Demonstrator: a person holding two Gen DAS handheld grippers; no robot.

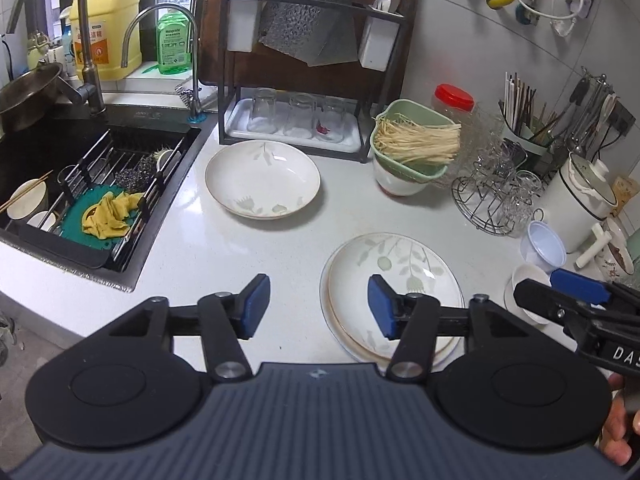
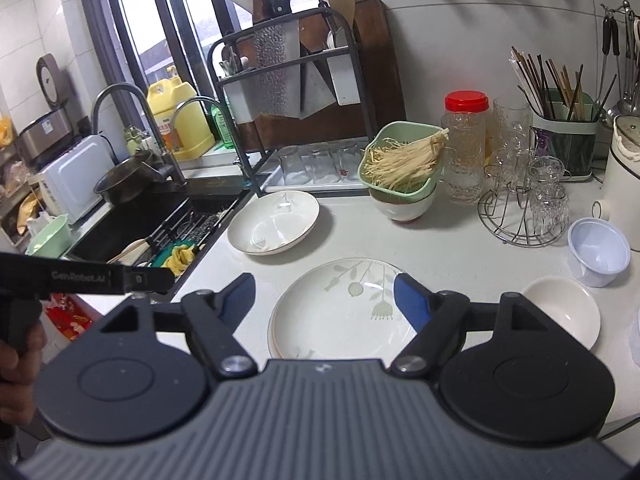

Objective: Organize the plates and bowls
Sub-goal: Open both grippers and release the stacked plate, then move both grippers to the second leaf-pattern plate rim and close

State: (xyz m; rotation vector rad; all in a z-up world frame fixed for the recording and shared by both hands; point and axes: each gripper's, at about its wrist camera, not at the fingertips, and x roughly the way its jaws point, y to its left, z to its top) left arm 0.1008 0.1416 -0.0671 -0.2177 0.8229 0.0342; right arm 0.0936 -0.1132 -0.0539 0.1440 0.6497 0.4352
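Note:
Two flat white plates with a leaf print lie stacked on the white counter near its front. A deeper white plate sits behind them, close to the sink. A small white dish and a pale plastic bowl stand to the right. My left gripper is open just left of the stack, its right pad over the stack's left rim, nothing between the pads. My right gripper is open above the stack's near side and grips nothing.
A green strainer of enoki mushrooms rests on a white bowl. A black rack with knives and upturned glasses stands at the back. The sink holds bowls and a cloth. A wire glass stand and a chopstick holder are at the right.

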